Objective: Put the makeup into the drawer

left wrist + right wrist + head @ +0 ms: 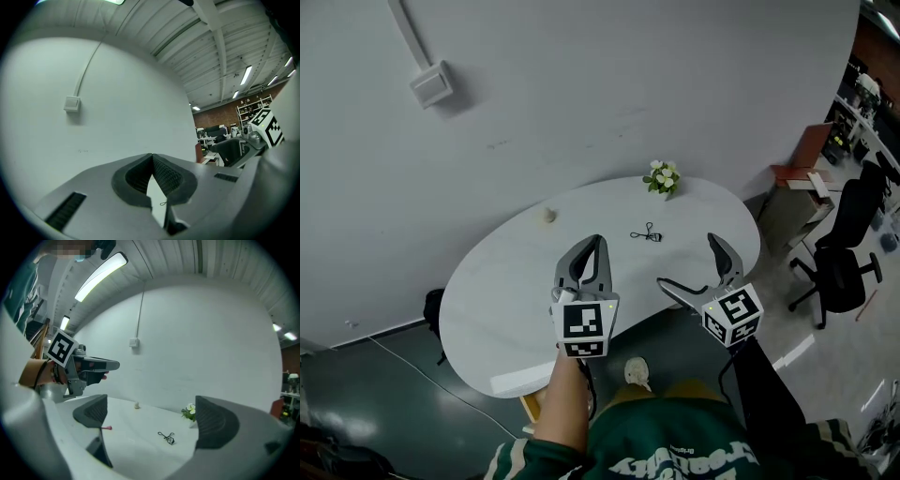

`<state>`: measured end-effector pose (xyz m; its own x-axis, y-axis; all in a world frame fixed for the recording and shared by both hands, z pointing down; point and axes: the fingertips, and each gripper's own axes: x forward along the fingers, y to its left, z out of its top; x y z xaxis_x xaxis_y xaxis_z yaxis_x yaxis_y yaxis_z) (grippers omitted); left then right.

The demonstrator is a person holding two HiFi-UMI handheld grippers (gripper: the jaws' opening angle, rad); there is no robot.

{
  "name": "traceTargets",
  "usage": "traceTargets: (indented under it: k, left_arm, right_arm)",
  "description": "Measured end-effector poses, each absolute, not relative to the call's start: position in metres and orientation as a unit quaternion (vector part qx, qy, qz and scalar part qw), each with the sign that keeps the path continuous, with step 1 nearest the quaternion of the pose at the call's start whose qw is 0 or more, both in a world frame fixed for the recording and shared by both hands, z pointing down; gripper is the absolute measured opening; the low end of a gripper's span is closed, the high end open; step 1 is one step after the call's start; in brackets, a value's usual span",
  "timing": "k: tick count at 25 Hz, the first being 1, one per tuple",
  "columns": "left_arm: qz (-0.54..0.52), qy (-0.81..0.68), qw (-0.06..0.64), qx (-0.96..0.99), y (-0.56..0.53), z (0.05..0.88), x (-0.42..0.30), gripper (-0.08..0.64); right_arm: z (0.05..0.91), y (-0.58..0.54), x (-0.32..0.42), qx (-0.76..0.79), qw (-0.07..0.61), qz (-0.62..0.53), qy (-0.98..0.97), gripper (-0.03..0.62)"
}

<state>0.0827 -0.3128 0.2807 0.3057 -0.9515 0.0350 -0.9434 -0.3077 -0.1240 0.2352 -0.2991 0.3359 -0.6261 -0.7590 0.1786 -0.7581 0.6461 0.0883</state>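
A black eyelash curler (646, 234) (166, 437) lies on the white oval table (506, 281), beyond both grippers. A small pink-tipped stick (107, 427) lies on the table beside the right gripper's left jaw; the head view does not show it. My left gripper (598, 242) (152, 155) hangs over the table's middle, its jaws meeting at the tips with nothing between them. My right gripper (687, 261) (152, 418) is held over the table's near right edge, open wide and empty. No drawer is in view.
A small pot of white flowers (662, 177) (189, 412) stands at the table's far edge by the wall. A little pale object (549, 216) (137, 405) sits far left. A black office chair (844, 253) and desks stand to the right.
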Motion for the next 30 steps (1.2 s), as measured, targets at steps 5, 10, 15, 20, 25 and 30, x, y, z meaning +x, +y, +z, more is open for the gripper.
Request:
traceTargets:
  k: [5,10,15,20,25,30]
  left_arm:
    - [-0.053,0.585,0.026,-0.809,-0.345,0.297,0.078,0.0]
    - [-0.062,0.582,0.01,-0.811,-0.362,0.315,0.083,-0.002]
    - [-0.071,0.586,-0.003,-0.807,-0.376,0.334,0.085,0.0]
    - [-0.079,0.599,-0.024,-0.797,-0.395,0.356,0.09,-0.001]
    - [-0.085,0.612,-0.034,-0.786,-0.415,0.366,0.093,0.0]
    - [-0.102,0.628,-0.035,-0.771,-0.435,0.374,0.1,0.0]
  right_arm:
    - [0.356,-0.329,0.229,0.416,0.112,0.014,-0.902,0.595]
    - [0.387,-0.346,0.23,0.407,0.139,0.04,-0.902,0.583]
    - [0.425,-0.363,0.228,0.38,0.177,0.065,-0.905,0.558]
    - [0.464,-0.384,0.23,0.344,0.231,0.08,-0.907,0.54]
    - [0.498,-0.406,0.232,0.306,0.257,0.112,-0.91,0.511]
    - [0.522,-0.435,0.231,0.279,0.266,0.123,-0.915,0.451]
